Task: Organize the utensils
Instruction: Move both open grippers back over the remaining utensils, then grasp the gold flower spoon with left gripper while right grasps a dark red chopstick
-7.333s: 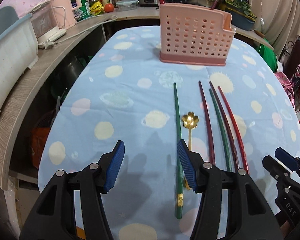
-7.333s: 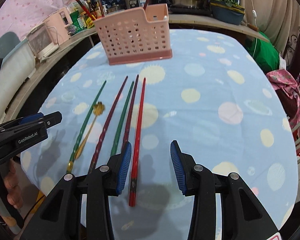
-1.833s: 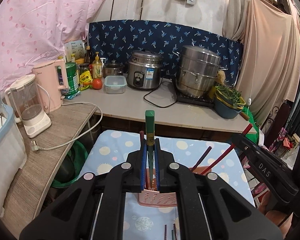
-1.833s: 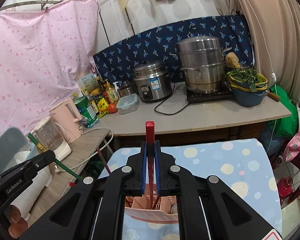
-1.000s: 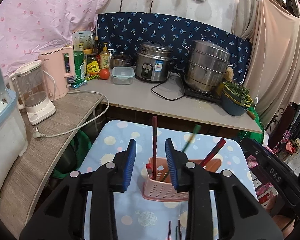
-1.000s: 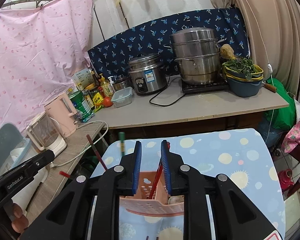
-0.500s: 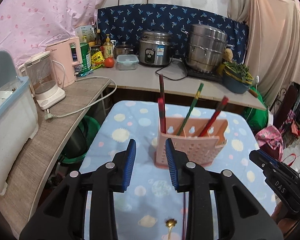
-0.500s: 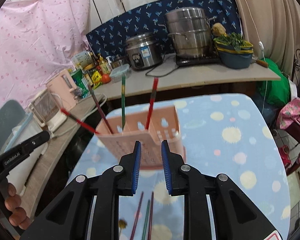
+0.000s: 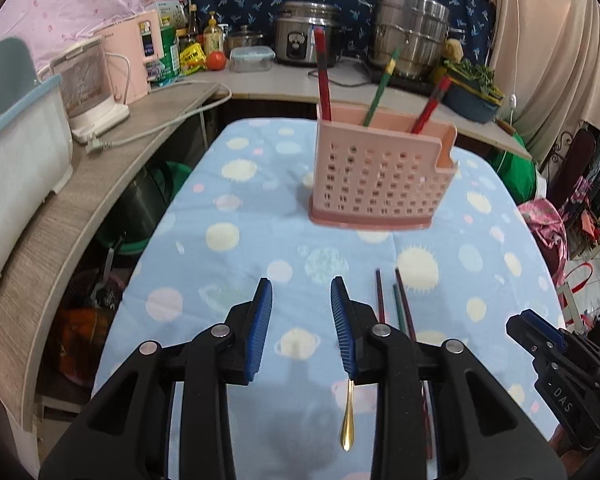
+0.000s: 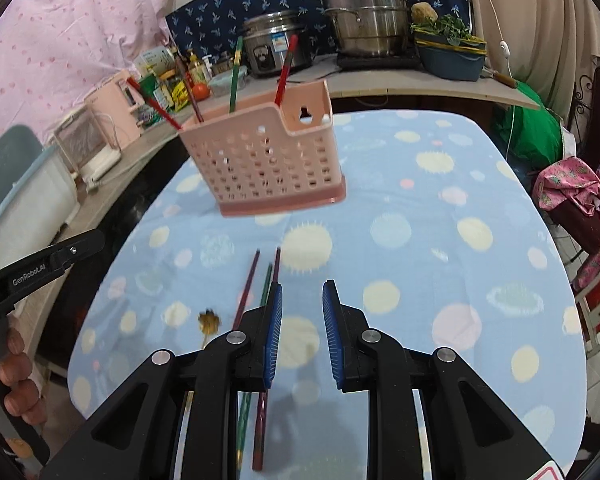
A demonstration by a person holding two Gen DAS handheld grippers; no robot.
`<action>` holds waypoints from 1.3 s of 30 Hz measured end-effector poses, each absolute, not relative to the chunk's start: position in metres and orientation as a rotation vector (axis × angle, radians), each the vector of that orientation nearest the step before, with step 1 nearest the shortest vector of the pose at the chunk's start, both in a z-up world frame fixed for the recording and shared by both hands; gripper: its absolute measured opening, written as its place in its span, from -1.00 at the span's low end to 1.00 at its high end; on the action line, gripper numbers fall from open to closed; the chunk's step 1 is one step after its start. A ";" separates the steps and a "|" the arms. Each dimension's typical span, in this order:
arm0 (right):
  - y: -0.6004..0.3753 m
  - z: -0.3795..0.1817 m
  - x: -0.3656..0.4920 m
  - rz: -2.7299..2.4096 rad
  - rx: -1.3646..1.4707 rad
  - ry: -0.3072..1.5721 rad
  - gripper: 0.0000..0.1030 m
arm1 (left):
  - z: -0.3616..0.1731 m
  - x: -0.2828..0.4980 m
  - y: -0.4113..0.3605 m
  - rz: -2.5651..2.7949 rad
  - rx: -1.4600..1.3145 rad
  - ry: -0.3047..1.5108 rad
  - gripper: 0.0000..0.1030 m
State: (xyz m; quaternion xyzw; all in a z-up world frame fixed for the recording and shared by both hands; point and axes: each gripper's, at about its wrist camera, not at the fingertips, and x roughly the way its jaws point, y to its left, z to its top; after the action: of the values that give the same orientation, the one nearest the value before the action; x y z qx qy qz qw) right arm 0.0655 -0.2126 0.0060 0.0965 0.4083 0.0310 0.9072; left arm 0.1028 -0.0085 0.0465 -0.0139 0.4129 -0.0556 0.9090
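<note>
The left gripper (image 9: pixel 301 292) hangs over the near part of the spotted blue tablecloth (image 9: pixel 260 216) with its blue pads a narrow gap apart and nothing between them; the right gripper (image 10: pixel 302 298) hangs likewise, its pads slightly closer together and also empty. In the left wrist view the right gripper's black tip sits at about four o'clock, and in the right wrist view the left gripper's body lies at about nine o'clock with the fingers of a hand (image 10: pixel 14 364) curled round its handle. Flat on the cloth, just beneath the left gripper's right finger, lies a gold spoon (image 9: pixel 347 420), its handle end pointing to six o'clock; its flower-shaped bowl shows blurred in the right wrist view. Just beside it, toward three o'clock, three loose chopsticks (image 9: pixel 398 304) lie side by side, two dark red and one green, running toward twelve o'clock and partly hidden by the gripper fingers. Farther on, at about twelve o'clock, a pink perforated utensil holder (image 9: pixel 380 176) stands upright on the cloth, well apart from the loose pieces. Chopsticks stand leaning in it: the right wrist view shows four, among them a green one (image 10: pixel 235 76) and a red one (image 10: pixel 285 70). Behind the table runs a counter (image 9: pixel 268 84) carrying a rice cooker (image 9: pixel 304 32) and a steel steamer pot (image 9: pixel 410 32).
</note>
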 end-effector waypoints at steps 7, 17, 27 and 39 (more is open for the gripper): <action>-0.200 -0.016 0.038 0.090 0.195 0.893 -0.59 | 0.018 0.083 -0.016 -0.130 -0.005 0.923 -0.44; -0.176 -0.047 0.017 0.130 0.125 0.965 -0.59 | -0.017 0.063 -0.019 -0.141 0.008 1.008 -0.44; -0.164 -0.068 0.018 0.148 0.098 1.009 -0.61 | -0.037 0.054 -0.021 -0.129 0.016 1.055 -0.44; -0.163 -0.078 0.017 0.149 0.076 1.026 -0.68 | -0.046 0.053 -0.028 -0.141 0.026 1.080 -0.43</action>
State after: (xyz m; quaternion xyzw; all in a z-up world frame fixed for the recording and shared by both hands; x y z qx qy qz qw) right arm 0.0175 -0.1626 -0.0776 0.0362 0.4902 0.0710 0.8680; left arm 0.0532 -0.0280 -0.0458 0.0122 0.5138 -0.0669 0.8552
